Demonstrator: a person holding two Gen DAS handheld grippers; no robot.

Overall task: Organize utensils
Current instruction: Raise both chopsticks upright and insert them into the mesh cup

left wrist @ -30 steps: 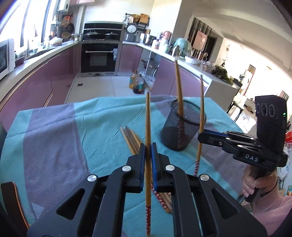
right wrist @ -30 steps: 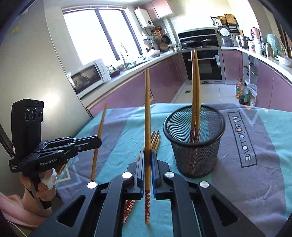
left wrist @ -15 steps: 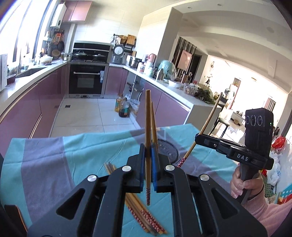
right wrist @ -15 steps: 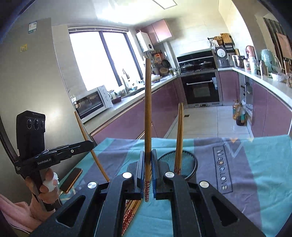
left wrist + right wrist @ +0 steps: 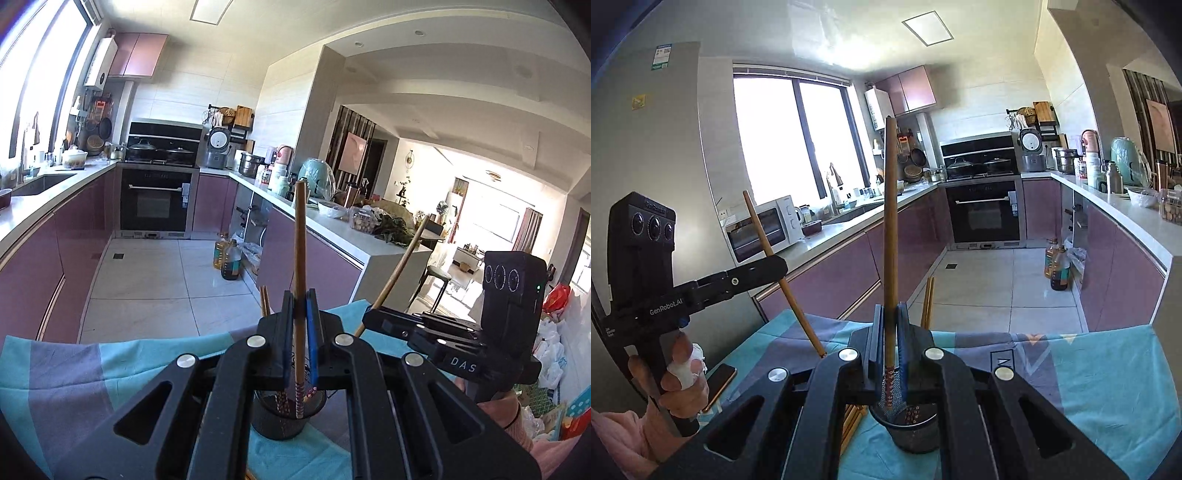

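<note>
Clamping one upright chopstick (image 5: 299, 258) apiece, the left gripper (image 5: 298, 332) and right gripper (image 5: 888, 339) were pinched tight, each patterned tip hanging just below the jaws over the mesh holder (image 5: 912, 435), where two chopsticks (image 5: 928, 302) already stood.

A wooden chopstick (image 5: 889, 236) is clamped upright between the closed jaws of the right gripper (image 5: 890, 347), its patterned tip above a black mesh cup (image 5: 911, 432) on the teal tablecloth (image 5: 1108, 369). At left, another chopstick (image 5: 783, 273) is held tilted by the left gripper (image 5: 777, 265).
</note>
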